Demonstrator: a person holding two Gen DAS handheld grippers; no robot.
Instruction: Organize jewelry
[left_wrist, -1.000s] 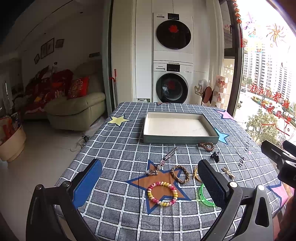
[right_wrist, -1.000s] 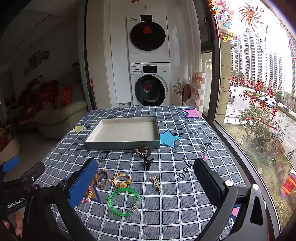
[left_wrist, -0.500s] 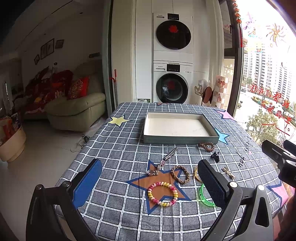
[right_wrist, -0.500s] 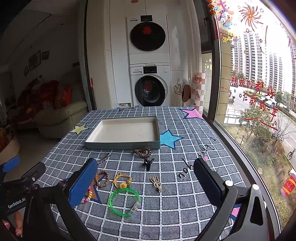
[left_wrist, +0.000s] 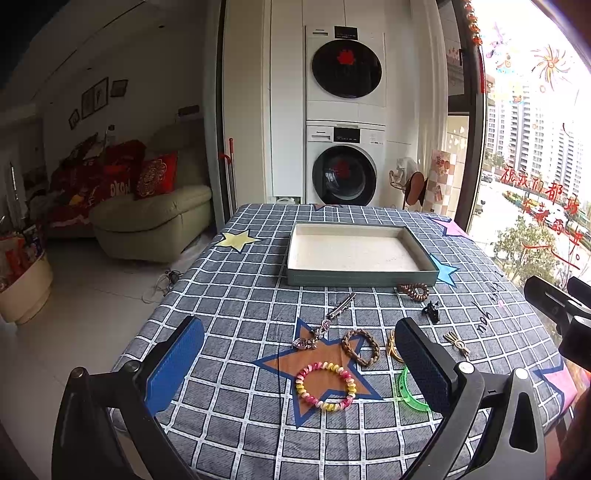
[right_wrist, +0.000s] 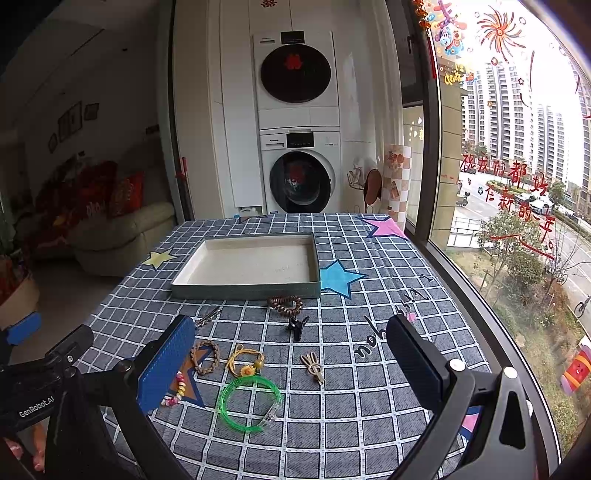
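Note:
An empty shallow tray (left_wrist: 369, 277) (right_wrist: 243, 288) sits mid-table on the checked cloth. Jewelry lies loose in front of it: a multicolour bead bracelet (left_wrist: 325, 386), a brown braided bracelet (left_wrist: 360, 347) (right_wrist: 205, 356), a green bangle (right_wrist: 249, 402) (left_wrist: 410, 391), a silver clip with a pendant (left_wrist: 325, 325), a brown coil hair tie (right_wrist: 285, 305) (left_wrist: 413, 291), a black claw clip (right_wrist: 297, 326) (left_wrist: 431, 312), a yellow flower tie (right_wrist: 245, 363) and a beige pin (right_wrist: 313, 367) (left_wrist: 456, 341). My left gripper (left_wrist: 295, 362) hovers open above the bead bracelet. My right gripper (right_wrist: 291, 363) hovers open above the green bangle, holding nothing.
Stacked washing machines (left_wrist: 345, 114) stand beyond the table's far edge. A sofa (left_wrist: 147, 218) is at the left, a large window (right_wrist: 517, 147) along the right edge. Bare cloth (right_wrist: 388, 258) lies right of the tray. The other gripper's body (left_wrist: 561, 314) shows at the right of the left wrist view.

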